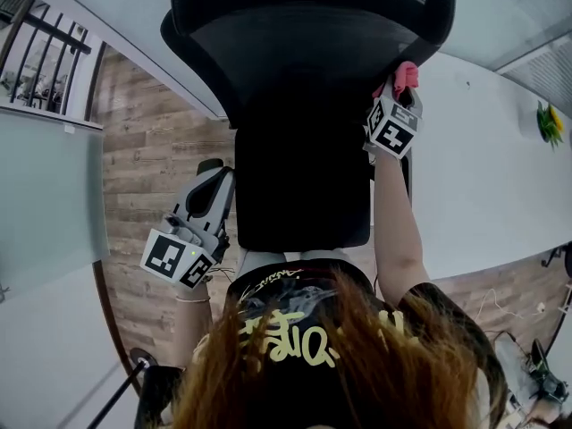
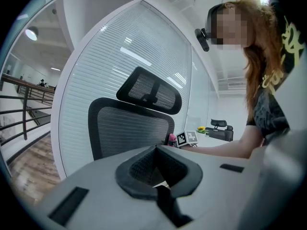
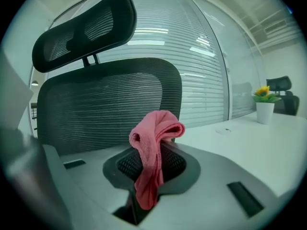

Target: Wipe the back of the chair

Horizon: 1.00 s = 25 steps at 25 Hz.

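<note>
Your right hand-held gripper (image 1: 399, 95) is pinching the soft, limp pink cloth (image 3: 156, 138) mid-bunch; your left hand-held gripper (image 2: 160, 183) is sitting closed.

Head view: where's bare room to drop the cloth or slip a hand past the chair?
White table is mostly bare from the chair back across to the potted plant at its far edge. Wood floor left of the chair is open. Crowded: the chair's upper right edge, where the right hand-held gripper holds the pink cloth.
</note>
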### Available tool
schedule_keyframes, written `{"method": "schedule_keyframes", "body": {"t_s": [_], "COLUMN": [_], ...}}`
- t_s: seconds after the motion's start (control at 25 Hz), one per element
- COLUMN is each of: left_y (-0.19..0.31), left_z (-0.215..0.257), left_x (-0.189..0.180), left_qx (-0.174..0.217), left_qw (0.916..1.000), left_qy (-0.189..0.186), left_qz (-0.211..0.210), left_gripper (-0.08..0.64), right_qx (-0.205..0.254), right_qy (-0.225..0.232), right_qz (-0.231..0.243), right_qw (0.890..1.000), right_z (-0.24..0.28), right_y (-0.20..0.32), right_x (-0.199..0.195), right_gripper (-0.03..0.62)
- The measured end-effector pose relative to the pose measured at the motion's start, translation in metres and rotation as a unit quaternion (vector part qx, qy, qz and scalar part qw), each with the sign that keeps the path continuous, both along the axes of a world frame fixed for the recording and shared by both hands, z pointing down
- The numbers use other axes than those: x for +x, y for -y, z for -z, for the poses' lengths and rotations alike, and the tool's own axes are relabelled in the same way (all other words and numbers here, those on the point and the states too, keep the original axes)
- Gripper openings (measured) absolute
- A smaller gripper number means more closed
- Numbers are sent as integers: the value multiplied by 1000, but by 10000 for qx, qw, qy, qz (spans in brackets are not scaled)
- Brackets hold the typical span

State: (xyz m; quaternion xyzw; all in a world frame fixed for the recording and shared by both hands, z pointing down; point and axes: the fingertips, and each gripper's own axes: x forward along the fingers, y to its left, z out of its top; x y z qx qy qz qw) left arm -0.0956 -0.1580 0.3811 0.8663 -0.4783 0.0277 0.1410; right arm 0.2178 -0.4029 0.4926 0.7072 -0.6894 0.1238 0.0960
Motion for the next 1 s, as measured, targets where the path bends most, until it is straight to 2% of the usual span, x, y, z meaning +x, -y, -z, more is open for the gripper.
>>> {"method": "schedule_keyframes", "body": {"t_s": [0.12, 0.32, 0.68, 1.0], "left_y": [-2, -5, -2, -6], "left_z": [-2, 0, -1, -5], "left_x": [-9, -26, -53, -95], "left_qx": [-54, -74, -80, -132], "left_qw": [10000, 10000, 10000, 9997], "left_qy": [7, -15, -38, -34], "left_qz": [62, 55, 35, 199], "left_gripper": [-6, -6, -8, -6], "right_qx": [149, 217, 259, 327], "right_qy": [32, 23, 28, 121], "right_qz": [18, 203, 818, 1115], "right_qw": [9999, 9996, 9963, 9932], "right_z": [1, 6, 9, 13], "right_y": [0, -4, -9, -14], "right_x": [-8, -44, -130, -199], "right_gripper": [66, 66, 66, 67]}}
